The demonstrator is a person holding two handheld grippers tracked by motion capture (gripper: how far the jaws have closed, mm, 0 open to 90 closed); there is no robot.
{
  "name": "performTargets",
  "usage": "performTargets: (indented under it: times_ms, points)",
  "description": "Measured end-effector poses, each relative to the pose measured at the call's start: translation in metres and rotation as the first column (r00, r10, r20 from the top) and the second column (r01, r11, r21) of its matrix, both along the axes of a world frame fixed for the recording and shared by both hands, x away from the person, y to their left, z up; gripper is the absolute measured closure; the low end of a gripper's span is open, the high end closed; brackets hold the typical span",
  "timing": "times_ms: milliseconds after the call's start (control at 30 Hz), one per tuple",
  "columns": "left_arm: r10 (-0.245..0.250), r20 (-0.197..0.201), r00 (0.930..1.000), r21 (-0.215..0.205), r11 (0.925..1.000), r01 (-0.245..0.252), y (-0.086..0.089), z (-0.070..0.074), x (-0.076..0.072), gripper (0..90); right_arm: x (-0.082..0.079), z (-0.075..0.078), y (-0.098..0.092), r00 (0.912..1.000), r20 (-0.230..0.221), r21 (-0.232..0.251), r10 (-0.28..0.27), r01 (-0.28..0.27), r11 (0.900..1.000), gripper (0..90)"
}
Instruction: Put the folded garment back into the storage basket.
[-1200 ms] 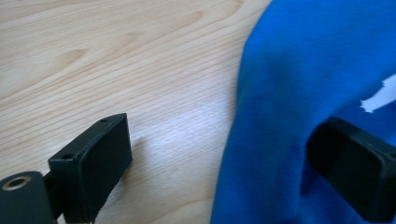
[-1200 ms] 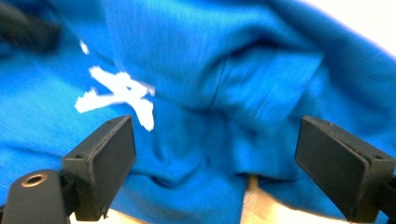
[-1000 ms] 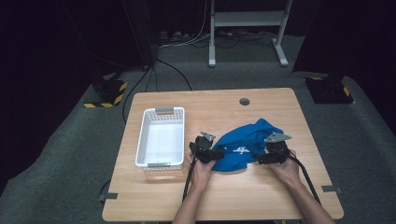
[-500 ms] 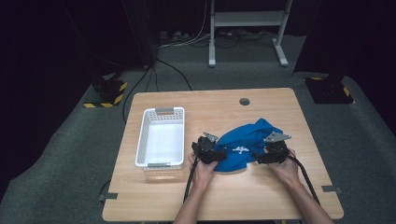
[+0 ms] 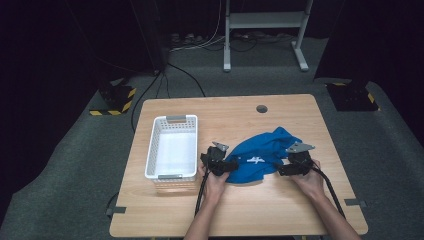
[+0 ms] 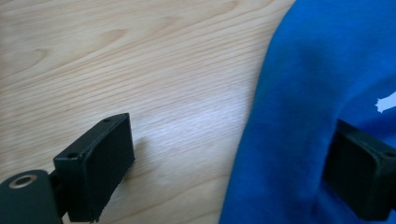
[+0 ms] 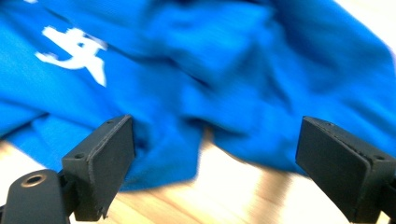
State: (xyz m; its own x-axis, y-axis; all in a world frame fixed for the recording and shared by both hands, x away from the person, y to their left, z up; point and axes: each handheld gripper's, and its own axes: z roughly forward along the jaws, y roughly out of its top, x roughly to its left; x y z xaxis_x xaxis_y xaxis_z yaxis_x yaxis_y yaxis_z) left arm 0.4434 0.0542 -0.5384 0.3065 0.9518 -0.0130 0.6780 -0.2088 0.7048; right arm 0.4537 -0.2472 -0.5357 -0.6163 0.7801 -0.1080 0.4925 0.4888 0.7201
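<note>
A crumpled blue garment [image 5: 262, 152] with a small white print lies on the wooden table [image 5: 240, 112], right of centre. My left gripper [image 5: 231, 166] is at its left edge, open: in the left gripper view one jaw rests on bare wood and the other lies partly under a fold of the blue cloth [image 6: 317, 107]. My right gripper [image 5: 279, 170] is at the garment's right front edge, open, jaws wide apart over the cloth's hem [image 7: 224, 88], which looks blurred.
A white slatted plastic basket [image 5: 172, 147], with nothing in it, stands on the table's left half, close to my left hand. A round cable hole [image 5: 261, 108] sits near the far edge. Bare wood runs along the front edge. Dark floor and cables surround the table.
Both grippers have edged inward onto the garment's two sides; the left one has slid right to meet the cloth's edge. The garment itself has hardly shifted.
</note>
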Motion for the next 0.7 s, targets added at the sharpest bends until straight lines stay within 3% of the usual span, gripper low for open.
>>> performTargets:
  times_ms: [67,200,333,400,467,533,700]
  points:
    - [-0.036,0.003,0.9993,-0.037,0.9986,0.037,-0.004,0.0,-0.002,8.1,-0.002,0.003,0.0,1.0,0.002,0.024,-0.004,0.003,1.0,11.3]
    - [-0.063,0.015,0.9979,-0.024,0.9977,0.064,-0.011,0.0,-0.002,7.0,-0.01,0.01,0.015,0.9979,0.038,0.05,0.053,-0.055,0.997,11.5]
    - [-0.046,0.008,0.9989,0.0,0.9989,0.046,-0.011,-0.001,0.0,6.9,-0.009,0.007,0.023,0.9972,0.025,0.045,0.071,-0.072,0.996,11.5]
    - [-0.03,0.002,0.9995,0.004,0.9995,0.03,-0.007,-0.001,0.0,7.4,-0.005,0.0,0.025,0.9987,0.005,0.002,0.051,-0.051,0.999,10.8]
    - [-0.022,0.001,0.9998,0.002,0.9998,0.022,-0.006,-0.001,0.0,7.8,-0.002,-0.002,0.019,0.9998,-0.008,0.023,0.02,-0.02,1.0,11.1]
    - [-0.005,-0.003,1.0,0.003,1.0,0.005,-0.003,0.0,-0.001,8.1,-0.001,-0.001,0.014,1.0,-0.001,0.01,-0.003,0.003,1.0,11.5]
    - [-0.024,0.015,0.9996,-0.001,0.9997,0.024,-0.008,0.0,-0.002,8.0,-0.005,0.002,0.016,0.9998,0.008,0.032,0.021,-0.021,0.999,11.4]
